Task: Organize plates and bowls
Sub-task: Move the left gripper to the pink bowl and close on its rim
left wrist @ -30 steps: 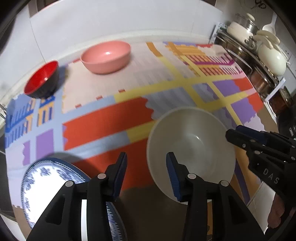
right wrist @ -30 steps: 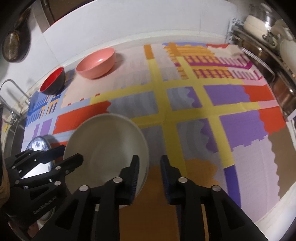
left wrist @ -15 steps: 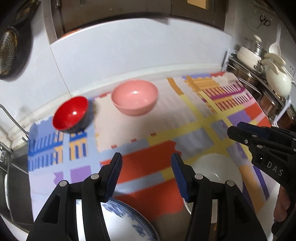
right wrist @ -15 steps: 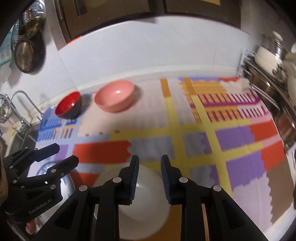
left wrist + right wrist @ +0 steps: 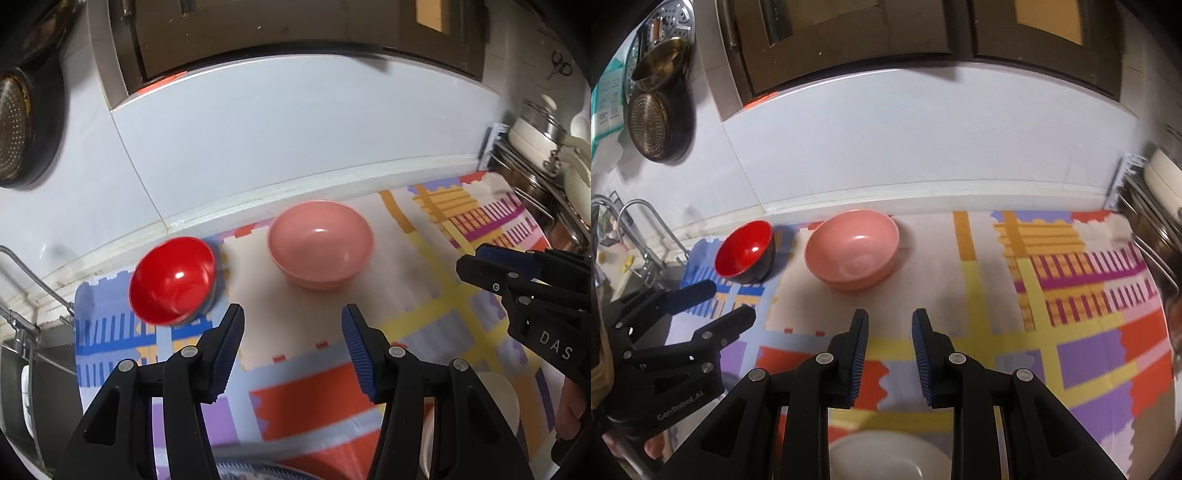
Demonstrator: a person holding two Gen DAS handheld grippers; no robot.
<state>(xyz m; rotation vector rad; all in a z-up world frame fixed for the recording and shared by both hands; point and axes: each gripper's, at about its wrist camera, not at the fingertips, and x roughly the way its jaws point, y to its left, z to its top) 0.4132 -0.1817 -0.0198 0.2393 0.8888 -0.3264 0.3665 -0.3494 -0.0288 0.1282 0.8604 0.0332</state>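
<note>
I am holding both tools above the near edge of the tabletop (image 5: 997,266), and neither is carrying anything. The left tool (image 5: 291,347) is standing with its jaws parted and only patterned mat showing between them. The right tool (image 5: 890,350) is standing with a narrower gap, also with nothing in it.

Nearest to me, the white bowl (image 5: 890,454) is sitting right under the right tool, partly hidden by its body. If I am dropping either tool without looking, I am risking a knock on its rim, and it is lying close to the front edge. A blue-patterned plate (image 5: 255,470) is just peeking in below the left tool, and it could be clipped the same way.

Farther back, the pink bowl (image 5: 320,244) and the red bowl (image 5: 173,280) are sitting near each other by the wall. The red one is looking tilted, so a careless pinch on its rim could be sending it rolling toward the sink (image 5: 639,258) on the left. The smooth, curved walls could also be slipping out of a shallow grip.
</note>
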